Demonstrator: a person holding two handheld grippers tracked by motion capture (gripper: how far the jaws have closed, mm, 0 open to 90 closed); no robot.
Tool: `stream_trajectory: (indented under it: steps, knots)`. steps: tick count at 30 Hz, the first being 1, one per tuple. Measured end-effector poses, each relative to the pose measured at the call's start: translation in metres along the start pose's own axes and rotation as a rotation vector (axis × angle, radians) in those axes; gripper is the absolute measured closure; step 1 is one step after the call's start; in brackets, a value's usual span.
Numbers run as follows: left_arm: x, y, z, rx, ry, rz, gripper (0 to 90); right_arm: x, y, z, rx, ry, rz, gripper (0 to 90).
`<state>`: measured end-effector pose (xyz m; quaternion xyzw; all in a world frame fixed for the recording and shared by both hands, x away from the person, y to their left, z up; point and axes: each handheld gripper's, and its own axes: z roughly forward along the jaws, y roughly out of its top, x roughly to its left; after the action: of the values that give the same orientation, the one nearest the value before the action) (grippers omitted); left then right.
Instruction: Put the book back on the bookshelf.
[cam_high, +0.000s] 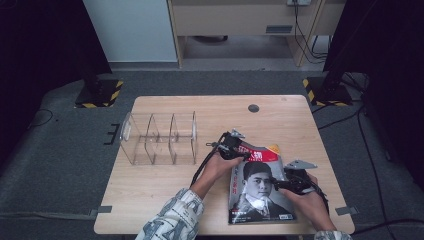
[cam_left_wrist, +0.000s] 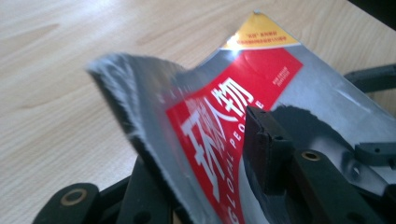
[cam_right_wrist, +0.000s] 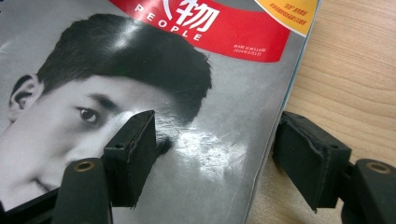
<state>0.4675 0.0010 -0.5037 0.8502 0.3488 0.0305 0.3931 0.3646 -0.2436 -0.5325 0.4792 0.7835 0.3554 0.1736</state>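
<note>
A magazine (cam_high: 257, 192) with a face on its grey cover and a red title band lies on the wooden table (cam_high: 165, 190) at the front right. My left gripper (cam_high: 235, 148) is at its far left corner. In the left gripper view that corner (cam_left_wrist: 140, 88) curls up off the table between the jaws of the left gripper (cam_left_wrist: 201, 161). One jaw sits under it, and the other pad (cam_left_wrist: 261, 149) is on the cover's side, with a wide gap between them. My right gripper (cam_right_wrist: 215, 149) stands open astride the magazine's right edge (cam_right_wrist: 275, 121), one pad over the cover and the other over bare wood.
A clear plastic file rack (cam_high: 157, 140) with several upright dividers stands on the table's left half. A dark round cap (cam_high: 253, 108) sits near the far edge. Black stands with striped bases (cam_high: 100, 92) flank the table on the floor.
</note>
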Motion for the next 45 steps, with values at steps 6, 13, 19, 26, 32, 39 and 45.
stream_trajectory:
  steps: [6,13,19,26,32,39,45]
  knots:
    - [0.000,0.000,0.001,0.002,0.005,-0.003,65.5,0.000,0.000,0.000,-0.004,-0.001,-0.001,29.6]
    - [-0.002,0.002,0.000,-0.014,0.009,-0.015,72.3,0.001,-0.001,0.000,-0.003,0.002,0.000,28.6]
    - [-0.003,0.005,0.000,-0.008,0.010,-0.009,75.9,0.000,-0.001,0.001,-0.005,0.004,-0.008,27.9]
    - [-0.005,0.006,-0.002,-0.012,-0.013,-0.009,79.4,0.000,-0.001,0.001,-0.007,0.006,-0.010,27.9]
    - [-0.008,0.009,-0.006,-0.019,-0.019,-0.015,81.9,0.000,-0.001,0.001,-0.003,0.009,-0.009,27.6]
    - [-0.011,0.012,-0.012,-0.030,-0.033,-0.034,85.3,-0.012,0.002,-0.009,-0.048,-0.003,0.054,26.9]
    - [-0.018,0.017,-0.022,-0.044,-0.012,-0.014,86.0,-0.032,-0.002,-0.018,-0.050,-0.157,0.126,26.4]
